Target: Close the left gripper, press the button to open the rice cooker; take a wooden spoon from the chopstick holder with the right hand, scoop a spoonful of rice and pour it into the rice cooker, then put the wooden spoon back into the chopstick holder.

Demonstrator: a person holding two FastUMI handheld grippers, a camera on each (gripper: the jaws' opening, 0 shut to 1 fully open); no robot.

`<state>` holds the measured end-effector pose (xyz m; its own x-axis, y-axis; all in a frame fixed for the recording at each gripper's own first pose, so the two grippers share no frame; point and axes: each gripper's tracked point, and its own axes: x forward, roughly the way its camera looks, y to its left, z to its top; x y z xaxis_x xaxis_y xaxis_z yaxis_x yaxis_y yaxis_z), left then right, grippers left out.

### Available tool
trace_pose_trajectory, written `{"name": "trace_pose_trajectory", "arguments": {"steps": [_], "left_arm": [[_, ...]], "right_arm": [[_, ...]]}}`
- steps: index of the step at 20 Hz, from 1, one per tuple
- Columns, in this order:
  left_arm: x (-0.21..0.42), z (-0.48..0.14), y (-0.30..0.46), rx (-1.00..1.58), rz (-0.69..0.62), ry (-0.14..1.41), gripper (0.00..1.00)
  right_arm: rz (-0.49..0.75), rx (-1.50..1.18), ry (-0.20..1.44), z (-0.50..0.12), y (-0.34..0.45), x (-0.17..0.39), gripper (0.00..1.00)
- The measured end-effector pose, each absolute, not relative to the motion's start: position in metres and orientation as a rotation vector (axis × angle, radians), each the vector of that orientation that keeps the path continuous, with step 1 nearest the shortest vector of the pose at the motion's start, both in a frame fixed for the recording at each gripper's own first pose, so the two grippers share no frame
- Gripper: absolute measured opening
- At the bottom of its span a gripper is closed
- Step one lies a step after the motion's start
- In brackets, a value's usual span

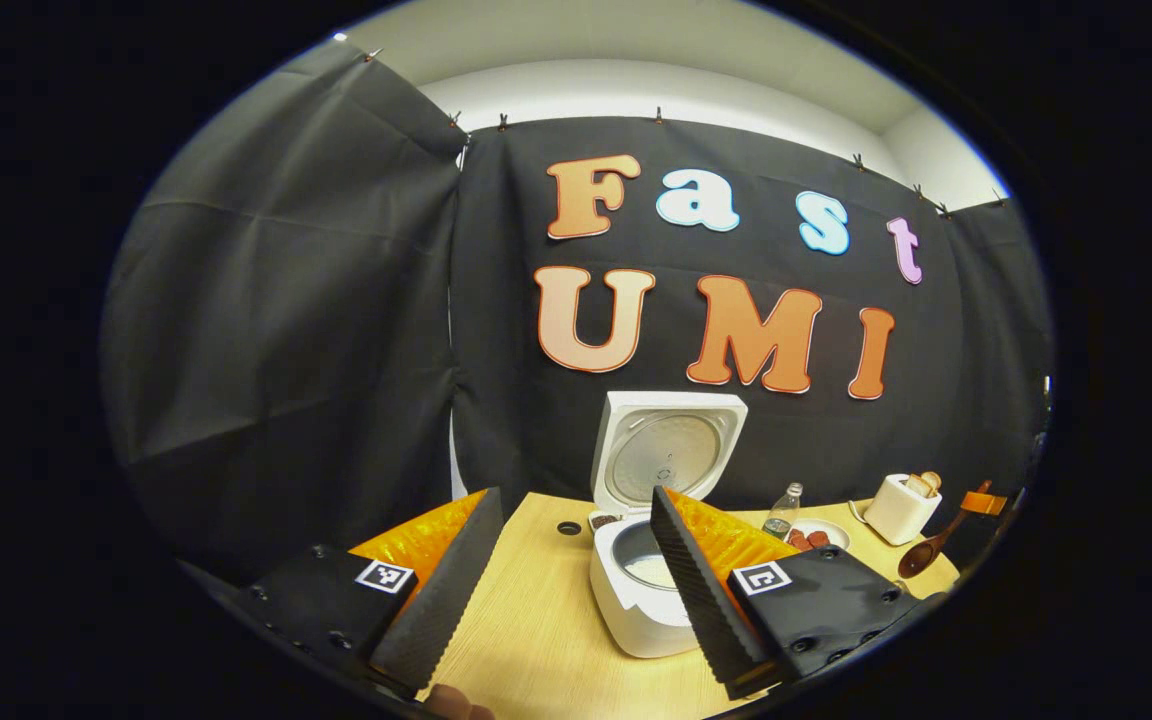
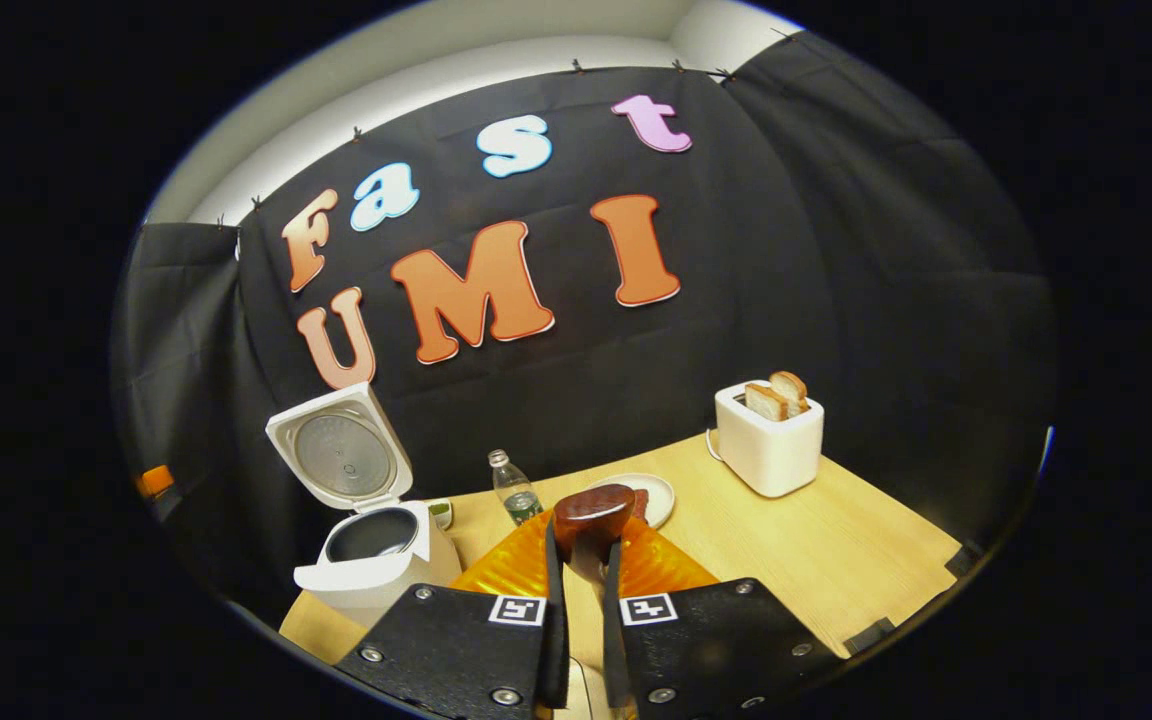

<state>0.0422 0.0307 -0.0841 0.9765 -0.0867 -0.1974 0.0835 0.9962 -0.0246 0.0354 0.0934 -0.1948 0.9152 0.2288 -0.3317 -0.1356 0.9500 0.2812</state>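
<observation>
The white rice cooker (image 1: 636,600) stands on the wooden table with its lid (image 1: 666,450) raised; something white lies in the inner pot. My left gripper (image 1: 574,495) hovers open in front of it, with nothing between its fingers. In the right gripper view the cooker (image 2: 376,565) sits low on the left, its lid (image 2: 341,452) up. My right gripper (image 2: 584,548) is shut on the handle of the wooden spoon (image 2: 591,512), whose dark bowl points forward over the table. From the left gripper view the spoon (image 1: 924,552) hangs at the far right. Whether it carries rice is unclear.
A small bottle (image 2: 514,490), a plate (image 2: 658,497) with reddish pieces and a white toaster (image 2: 768,445) holding bread slices stand along the back of the table. A small dish (image 2: 441,512) sits beside the cooker. A round black hole (image 1: 568,527) marks the tabletop (image 2: 836,560).
</observation>
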Motion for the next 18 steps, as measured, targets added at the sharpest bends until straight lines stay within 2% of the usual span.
{"name": "trace_pose_trajectory", "arguments": {"steps": [11,18], "left_arm": [[0.04,-0.083,0.016,0.014,-0.082,0.208,1.0],[0.035,-0.078,0.022,0.035,-0.062,0.211,1.0]], "right_arm": [[0.167,0.288,0.522,-0.292,0.087,0.023,0.13],[0.178,0.387,0.587,-0.325,0.075,0.019,0.13]]}}
